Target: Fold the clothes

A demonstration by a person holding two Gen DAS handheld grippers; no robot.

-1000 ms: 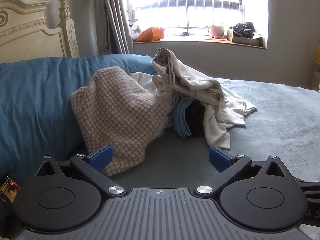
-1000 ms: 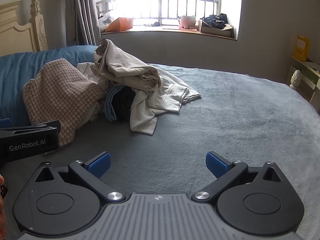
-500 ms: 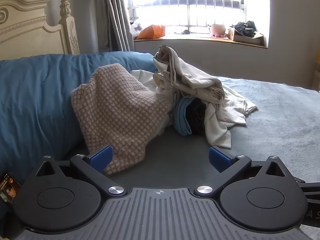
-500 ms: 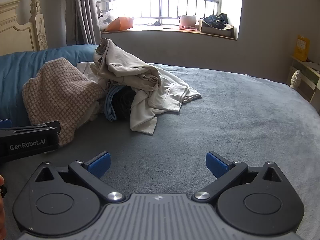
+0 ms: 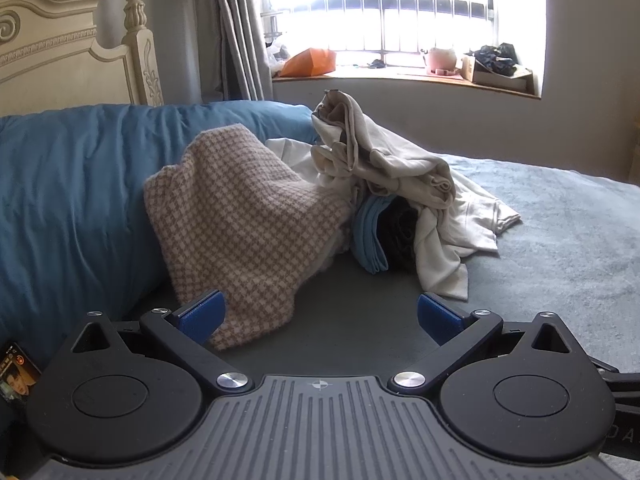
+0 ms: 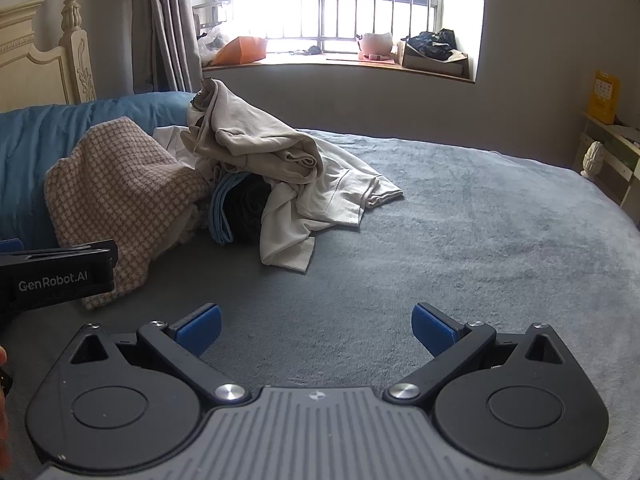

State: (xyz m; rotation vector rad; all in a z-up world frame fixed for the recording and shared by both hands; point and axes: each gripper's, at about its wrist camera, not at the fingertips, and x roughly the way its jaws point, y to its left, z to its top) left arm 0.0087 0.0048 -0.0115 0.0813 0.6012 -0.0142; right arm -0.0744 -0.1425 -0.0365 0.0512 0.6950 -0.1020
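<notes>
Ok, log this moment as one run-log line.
phase: approach, nothing folded | left gripper: open, empty, near checked cloth | right gripper: open, empty, over grey bedcover | clothes pile: heaped, untouched

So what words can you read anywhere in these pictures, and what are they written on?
"GenRobot.AI": white letters on the black side of the left gripper, seen in the right wrist view.
Letters at the right edge of the left wrist view, on the black bar: cut off, not readable.
Yellow sign on the wall by the shelf: print too small to read.
Phone screen at the lower left: blurred, not readable.
</notes>
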